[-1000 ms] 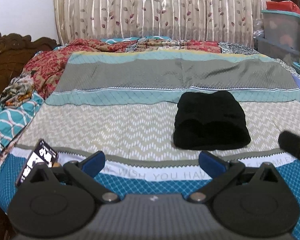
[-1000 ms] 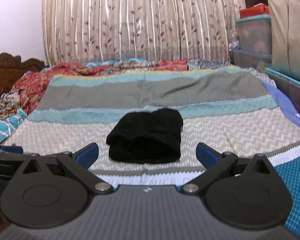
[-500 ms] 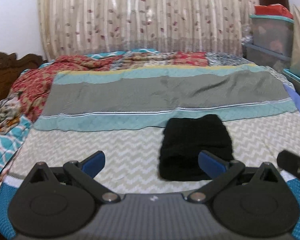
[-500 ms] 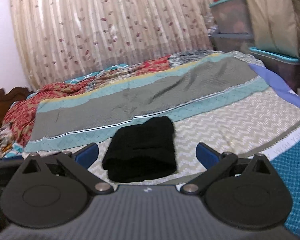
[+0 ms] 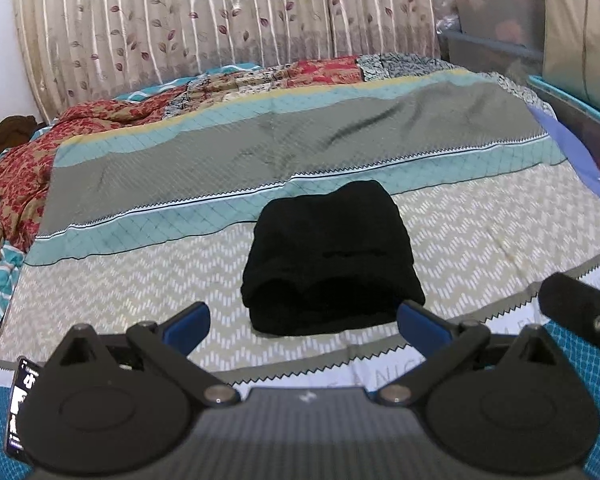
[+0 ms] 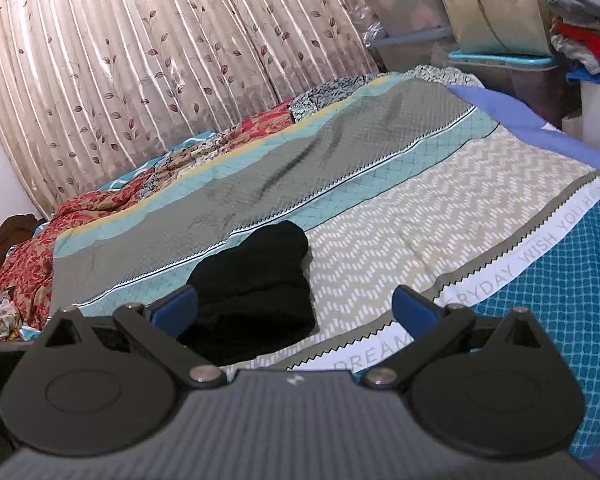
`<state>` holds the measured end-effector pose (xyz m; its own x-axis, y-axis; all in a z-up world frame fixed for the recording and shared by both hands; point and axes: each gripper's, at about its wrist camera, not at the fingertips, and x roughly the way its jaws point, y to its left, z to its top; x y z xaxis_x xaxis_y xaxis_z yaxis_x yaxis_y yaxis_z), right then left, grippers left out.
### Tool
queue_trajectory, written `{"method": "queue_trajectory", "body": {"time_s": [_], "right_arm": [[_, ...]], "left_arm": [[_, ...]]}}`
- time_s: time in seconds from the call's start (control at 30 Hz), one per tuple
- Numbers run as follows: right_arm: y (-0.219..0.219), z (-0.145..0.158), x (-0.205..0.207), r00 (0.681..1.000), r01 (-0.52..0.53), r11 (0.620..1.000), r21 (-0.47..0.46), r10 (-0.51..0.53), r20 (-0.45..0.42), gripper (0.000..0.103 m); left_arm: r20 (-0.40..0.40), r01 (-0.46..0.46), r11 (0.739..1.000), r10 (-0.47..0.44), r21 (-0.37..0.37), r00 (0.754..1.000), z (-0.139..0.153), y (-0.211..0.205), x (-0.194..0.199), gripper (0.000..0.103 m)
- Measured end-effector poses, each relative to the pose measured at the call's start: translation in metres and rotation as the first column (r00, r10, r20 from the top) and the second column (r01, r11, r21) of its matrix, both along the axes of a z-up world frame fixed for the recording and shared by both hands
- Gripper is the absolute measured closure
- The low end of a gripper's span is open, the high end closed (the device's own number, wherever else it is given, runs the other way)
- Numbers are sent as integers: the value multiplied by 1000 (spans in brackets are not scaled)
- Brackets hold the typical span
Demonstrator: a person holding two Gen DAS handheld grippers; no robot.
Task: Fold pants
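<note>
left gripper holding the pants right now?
No. The left gripper is open and empty, with the folded black pants lying on the bedspread beyond its fingers.

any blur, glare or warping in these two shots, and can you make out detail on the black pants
Left wrist view: strong fisheye bowing of the curtain and bedspread, soft focus overall; the folded pants read as a near-featureless black mass. Right wrist view: tilted horizon, smeared far bedspread, sheen streaks on the curtain, pants again without visible detail.
</note>
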<state>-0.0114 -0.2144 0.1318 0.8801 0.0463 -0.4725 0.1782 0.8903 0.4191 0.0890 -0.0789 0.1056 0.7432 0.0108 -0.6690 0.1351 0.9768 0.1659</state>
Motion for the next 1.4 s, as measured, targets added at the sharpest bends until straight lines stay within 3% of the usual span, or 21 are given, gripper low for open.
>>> {"method": "queue_trajectory", "body": {"time_s": [0.37,0.9,1.4], "right_arm": [[-20,-8,4,999,32,999,33,-31,-41,0],[-23,-21,17,996,-19,997,68,25,-90,0],[-12,-20,20,992,-66,997,44,71,-102,0]], "left_arm": [[-28,36,999,-35,35,999,-8,-26,12,0],[-111,12,997,-4,71,994,-31,-23,24,0],[-171,-9,1000,14,30,985,-40,-6,22,0]]}}
